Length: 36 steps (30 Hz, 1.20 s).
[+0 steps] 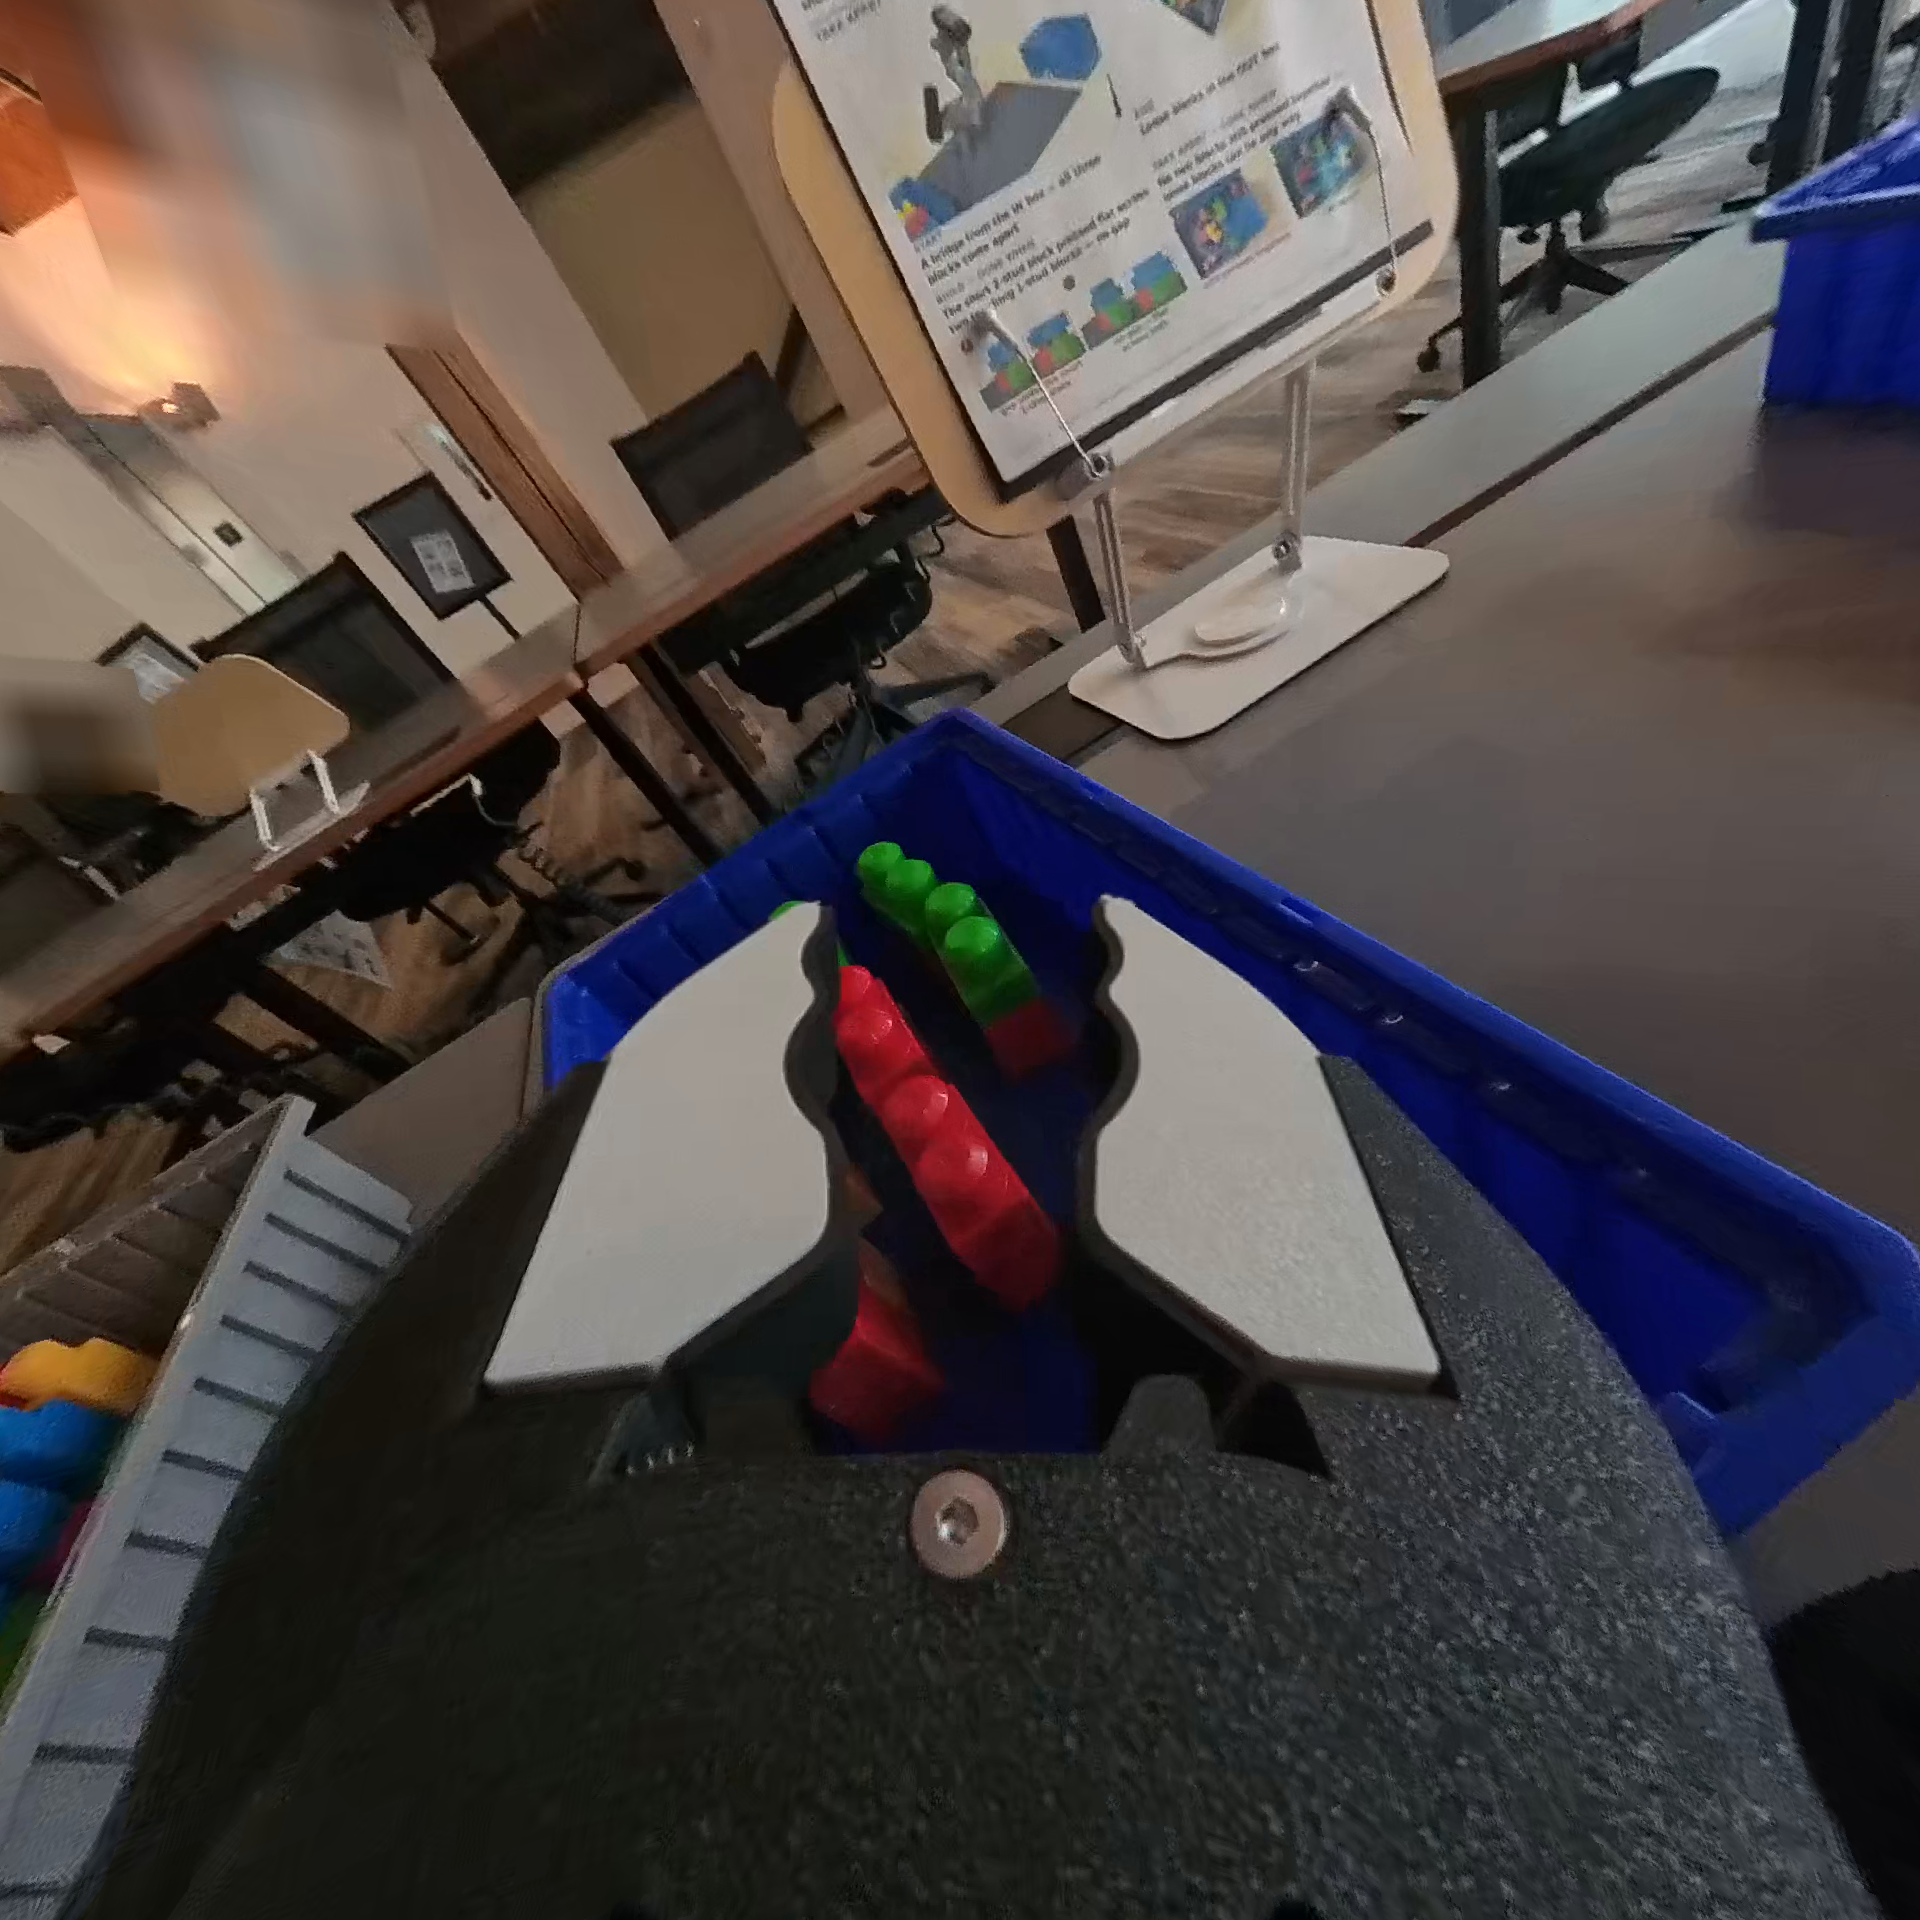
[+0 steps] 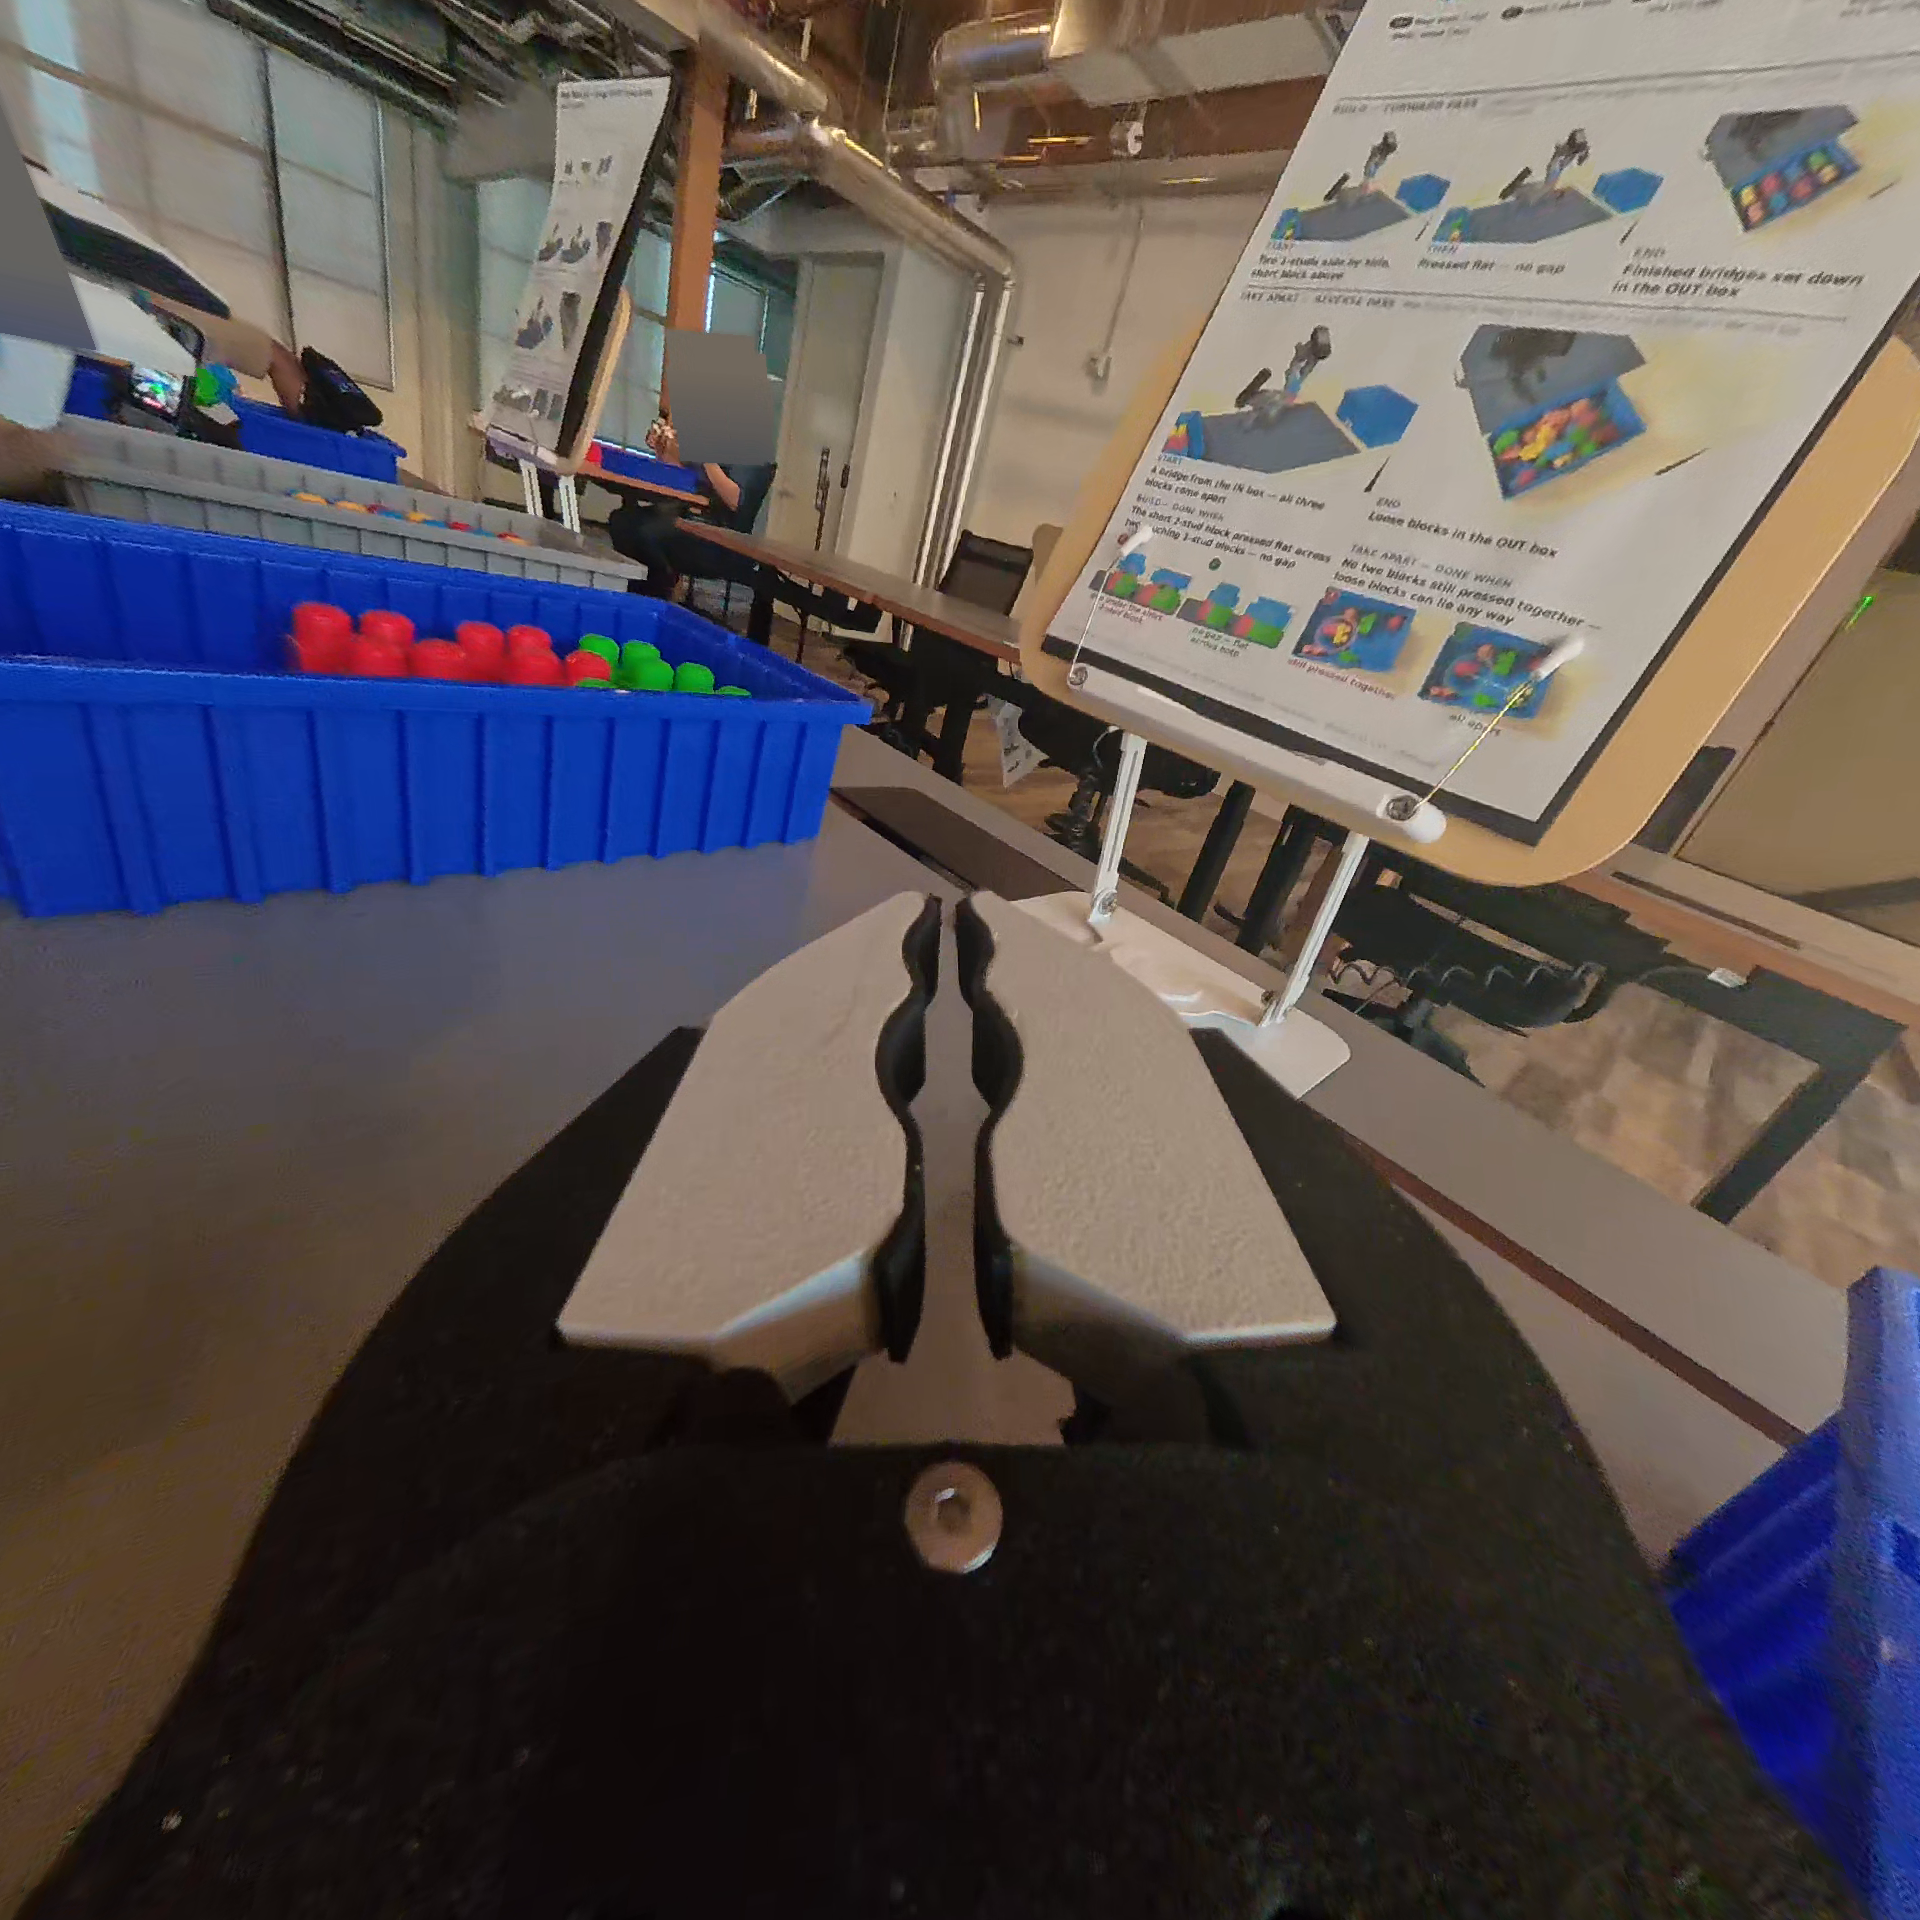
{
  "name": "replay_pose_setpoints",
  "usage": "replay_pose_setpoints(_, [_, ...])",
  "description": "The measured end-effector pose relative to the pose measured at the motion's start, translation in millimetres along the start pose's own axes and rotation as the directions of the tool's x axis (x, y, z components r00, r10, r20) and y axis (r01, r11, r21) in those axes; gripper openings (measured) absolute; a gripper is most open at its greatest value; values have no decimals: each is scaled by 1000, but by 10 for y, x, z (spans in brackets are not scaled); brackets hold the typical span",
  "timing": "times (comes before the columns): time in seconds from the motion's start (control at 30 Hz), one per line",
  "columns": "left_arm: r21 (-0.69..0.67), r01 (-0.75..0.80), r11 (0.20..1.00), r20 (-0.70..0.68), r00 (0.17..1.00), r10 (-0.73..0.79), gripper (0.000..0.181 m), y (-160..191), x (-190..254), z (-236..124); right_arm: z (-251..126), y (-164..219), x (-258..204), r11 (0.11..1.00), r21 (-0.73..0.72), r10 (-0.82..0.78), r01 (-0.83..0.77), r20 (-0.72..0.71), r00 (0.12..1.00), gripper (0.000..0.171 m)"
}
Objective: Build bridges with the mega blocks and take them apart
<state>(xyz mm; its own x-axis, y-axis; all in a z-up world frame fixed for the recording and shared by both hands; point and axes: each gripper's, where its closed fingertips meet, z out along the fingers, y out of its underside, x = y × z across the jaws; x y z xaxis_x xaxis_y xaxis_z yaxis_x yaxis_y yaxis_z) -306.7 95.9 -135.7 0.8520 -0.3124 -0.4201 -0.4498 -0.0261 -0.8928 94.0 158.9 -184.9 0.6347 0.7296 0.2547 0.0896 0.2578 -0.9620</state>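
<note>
We hold the left gripper with its jaws apart above the blue bin, where a red block and a green block lie. Our right gripper, jaws nearly together and empty, hovers over the desk near its far edge, beside the stand.

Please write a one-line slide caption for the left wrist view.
Open left claw above a blue plastic bin holding red and green studded blocks.

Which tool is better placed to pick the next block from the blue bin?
Left. The left tool is open right above the red block in the blue bin; the right tool is shut over bare table, beside the bin.
</note>
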Motion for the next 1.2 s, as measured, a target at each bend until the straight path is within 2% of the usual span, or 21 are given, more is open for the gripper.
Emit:
replay_pose_setpoints(0.13, [-72,-24,997,-49,999,21,48,92,21,114,25,112,1,1000,-21,12,-12,3,1000,4])
replay_pose_setpoints(0.43, [-238,-34,971,-259,965,-30,56,331,108,295,63,257,-18,997,-69,43,-41,22,999,12])
replay_pose_setpoints(0.53, [-298,-49,953,-290,956,-41,56,429,77,326,79,324,0,992,-99,86,-84,17,996,25])
replay_pose_setpoints(0.63, [-346,-74,935,-310,950,-40,56,519,35,352,105,409,-7,984,-124,130,-125,34,991,36])
replay_pose_setpoints(0.9, [-450,-136,883,-353,935,-36,64,784,-29,414,127,492,38,973,-157,171,-168,6,985,38])
replay_pose_setpoints(1.2, [-503,-157,850,-360,932,-41,60,1001,-93,469,160,557,8,972,-194,138,-134,7,990,45])
